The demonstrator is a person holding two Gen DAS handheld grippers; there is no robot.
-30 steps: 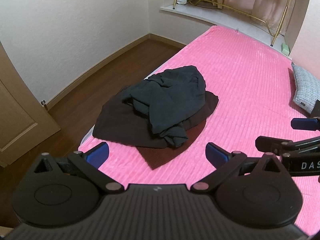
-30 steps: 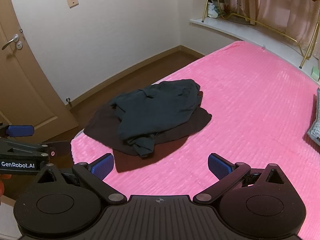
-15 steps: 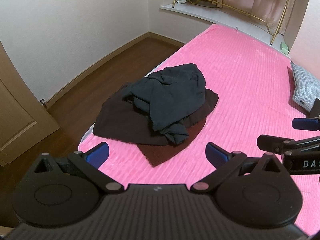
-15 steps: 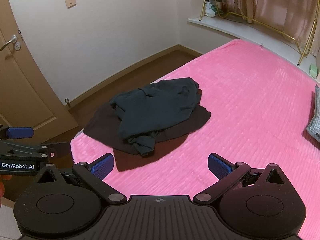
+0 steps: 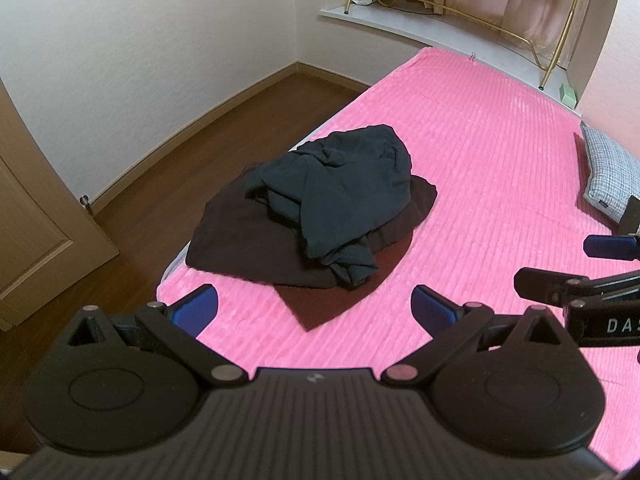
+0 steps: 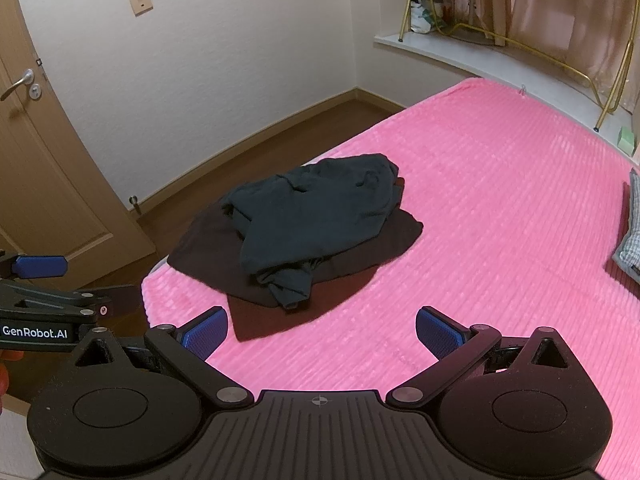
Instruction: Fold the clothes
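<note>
A crumpled dark teal garment (image 5: 340,196) (image 6: 312,216) lies on top of a flat dark brown garment (image 5: 240,240) (image 6: 208,248), with a maroon cloth corner (image 5: 320,308) (image 6: 272,320) under both. The pile sits near the left corner of a pink bed (image 5: 480,168) (image 6: 500,200). My left gripper (image 5: 314,310) hovers open above the bed's near edge, short of the pile, holding nothing. Level with it, my right gripper (image 6: 320,332) is also open and empty, and it shows side-on at the right edge of the left wrist view.
A checked pillow (image 5: 612,178) lies at the bed's right side. Brown wood floor (image 5: 224,128) and a white wall run along the left, with a wooden door (image 6: 40,168). A gold clothes rack (image 6: 500,32) stands on the window ledge beyond the bed.
Both grippers have drifted slightly back and upward, so the pile sits a little lower and smaller in view. The clothes have not moved and both jaws stay open.
</note>
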